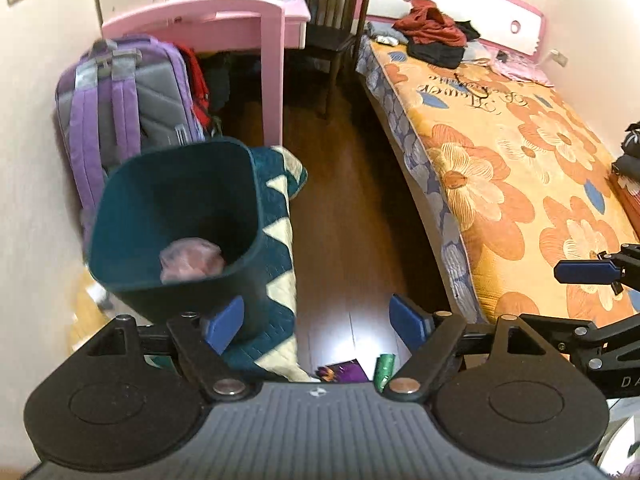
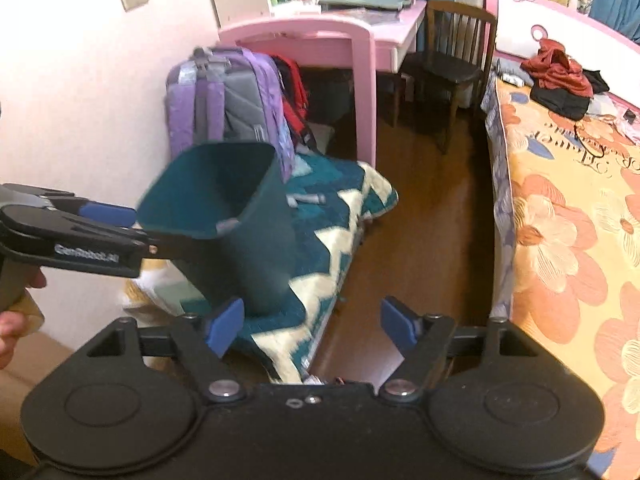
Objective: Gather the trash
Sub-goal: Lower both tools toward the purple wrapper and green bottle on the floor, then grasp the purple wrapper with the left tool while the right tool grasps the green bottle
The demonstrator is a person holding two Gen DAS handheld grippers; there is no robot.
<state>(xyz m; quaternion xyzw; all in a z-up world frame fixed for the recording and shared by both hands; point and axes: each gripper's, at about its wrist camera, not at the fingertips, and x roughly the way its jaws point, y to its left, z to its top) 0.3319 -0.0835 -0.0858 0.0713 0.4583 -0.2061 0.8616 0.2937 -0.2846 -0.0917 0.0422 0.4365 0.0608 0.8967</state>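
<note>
A dark teal trash bin point(image 1: 176, 220) stands tilted on a teal-and-cream quilt point(image 1: 280, 216), with a crumpled pink-white wad point(image 1: 192, 258) inside. My left gripper point(image 1: 318, 320) is open, its left pad just beside the bin's lower wall. In the right wrist view the bin point(image 2: 240, 224) is blurred, and the left gripper point(image 2: 108, 220) reaches in from the left at the bin's rim. My right gripper point(image 2: 312, 324) is open and empty over the quilt's edge. A purple wrapper point(image 1: 342, 372) and a green item point(image 1: 385, 366) lie on the floor.
A purple-grey backpack point(image 1: 120, 108) leans on the wall behind the bin. A pink desk point(image 1: 224, 20) and dark chair point(image 1: 332, 32) stand at the back. A bed with an orange flowered cover point(image 1: 520, 168) fills the right. Brown wood floor point(image 1: 344, 200) runs between.
</note>
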